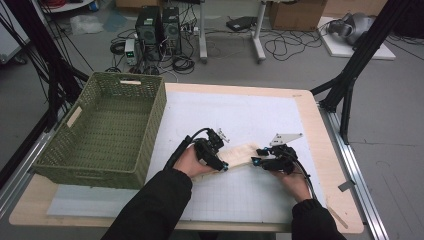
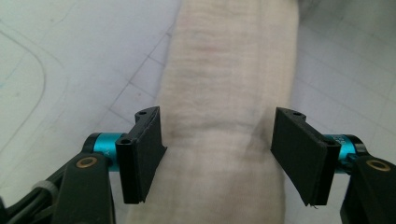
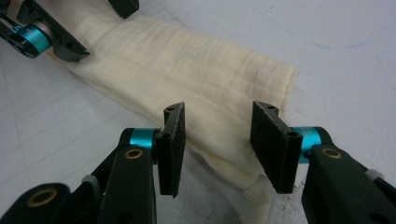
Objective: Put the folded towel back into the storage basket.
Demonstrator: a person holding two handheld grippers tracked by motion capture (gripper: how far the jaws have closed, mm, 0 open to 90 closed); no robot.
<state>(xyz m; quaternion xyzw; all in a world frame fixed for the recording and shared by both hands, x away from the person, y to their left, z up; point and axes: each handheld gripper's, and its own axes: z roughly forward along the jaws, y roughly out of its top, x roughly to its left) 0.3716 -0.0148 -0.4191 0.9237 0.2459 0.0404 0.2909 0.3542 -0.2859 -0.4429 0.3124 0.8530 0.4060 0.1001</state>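
A cream cloth [image 1: 242, 153], folded into a long strip, lies on the white gridded mat [image 1: 240, 112]. My left gripper [image 1: 223, 164] stands open at the strip's left end. In the left gripper view the cloth [image 2: 229, 70] runs up between the two pads of the left gripper [image 2: 219, 154], and the left pad touches its edge. My right gripper [image 1: 256, 155] is open at the strip's right end. In the right gripper view the right gripper [image 3: 218, 140] straddles a corner of the cloth [image 3: 187, 65], with the left gripper's fingers [image 3: 70, 46] at the far end.
A green woven basket [image 1: 156, 122] with nothing in it stands on the left part of the wooden table [image 1: 325, 150]. A thin wooden stick [image 1: 338, 216] lies near the table's front right corner. Black frame legs and cables stand on the floor beyond.
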